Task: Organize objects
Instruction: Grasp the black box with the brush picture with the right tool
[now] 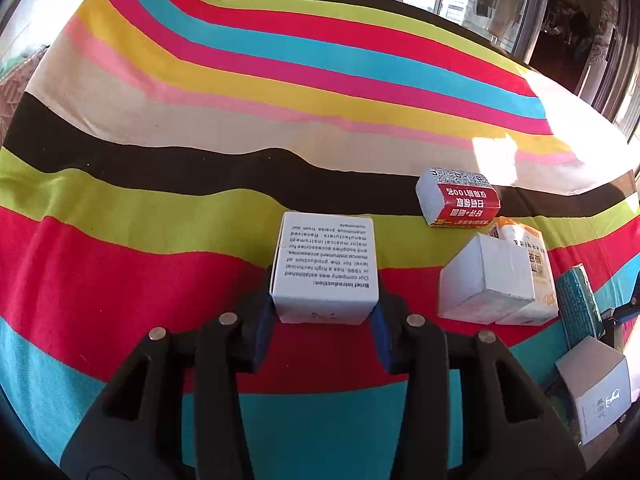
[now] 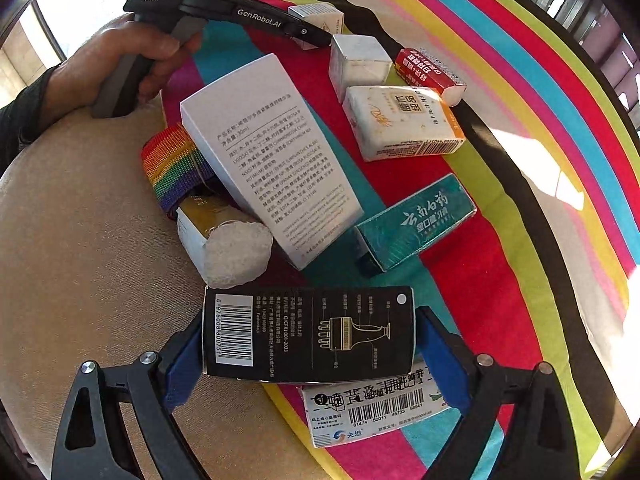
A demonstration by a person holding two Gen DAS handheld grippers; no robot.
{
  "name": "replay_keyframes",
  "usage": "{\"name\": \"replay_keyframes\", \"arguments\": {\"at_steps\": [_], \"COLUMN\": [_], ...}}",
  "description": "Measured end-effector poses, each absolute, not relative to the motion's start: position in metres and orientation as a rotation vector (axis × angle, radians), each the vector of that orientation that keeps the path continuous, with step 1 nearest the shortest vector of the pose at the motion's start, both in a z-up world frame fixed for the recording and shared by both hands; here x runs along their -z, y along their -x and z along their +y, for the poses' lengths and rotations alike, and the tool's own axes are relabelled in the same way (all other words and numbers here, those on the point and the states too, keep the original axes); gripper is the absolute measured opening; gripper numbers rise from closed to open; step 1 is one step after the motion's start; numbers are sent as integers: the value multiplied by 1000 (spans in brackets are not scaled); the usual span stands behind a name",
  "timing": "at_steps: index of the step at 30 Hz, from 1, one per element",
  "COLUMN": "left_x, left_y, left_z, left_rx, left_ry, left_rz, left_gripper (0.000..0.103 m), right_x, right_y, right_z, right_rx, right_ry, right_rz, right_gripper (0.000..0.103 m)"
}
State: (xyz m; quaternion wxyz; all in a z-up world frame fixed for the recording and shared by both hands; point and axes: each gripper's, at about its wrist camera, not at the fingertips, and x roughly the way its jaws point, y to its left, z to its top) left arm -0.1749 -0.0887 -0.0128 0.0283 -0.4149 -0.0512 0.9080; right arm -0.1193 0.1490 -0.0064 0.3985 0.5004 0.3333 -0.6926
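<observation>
My left gripper (image 1: 324,316) is shut on a small white box with English print (image 1: 325,268), held over the striped cloth (image 1: 200,160). In the right wrist view that same box (image 2: 318,16) shows at the tip of the left gripper's black body (image 2: 224,12), held by a hand. My right gripper (image 2: 308,344) is shut on a black box with a barcode (image 2: 308,334), held just above the pile. Nearby lie a tall white box (image 2: 272,152), a teal box (image 2: 416,220), an orange-and-white box (image 2: 404,120), a red box (image 2: 428,70) and a white cube box (image 2: 358,62).
A white medicine box with barcode (image 2: 372,408) lies under the black box. A rainbow strap (image 2: 176,164) and a torn gold-and-white pack (image 2: 224,240) sit by the beige cushion (image 2: 80,240). In the left wrist view the red box (image 1: 460,200) and white cube box (image 1: 480,280) lie to the right.
</observation>
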Motion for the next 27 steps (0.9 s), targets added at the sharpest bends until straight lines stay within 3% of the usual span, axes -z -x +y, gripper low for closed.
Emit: {"name": "replay_keyframes", "arguments": {"at_steps": [7,17,27], "left_x": [14,10,-25], "left_y": [181,175,132], "left_z": [-84,-87,-100], "left_rx": [-2803,-2843,-2980], "left_ry": [1280,1235,1031], "left_rz": [-163,-235,-352], "left_gripper": [46,46,46], "right_x": [-4,-35,-42], "right_y": [108,91,63], "right_z": [154,174,182], "right_rx": [1774,1910,2189], "right_ry": [-1229,-1177,-1147], "right_rz": [878,752,353], "right_gripper": [86,86,86]}}
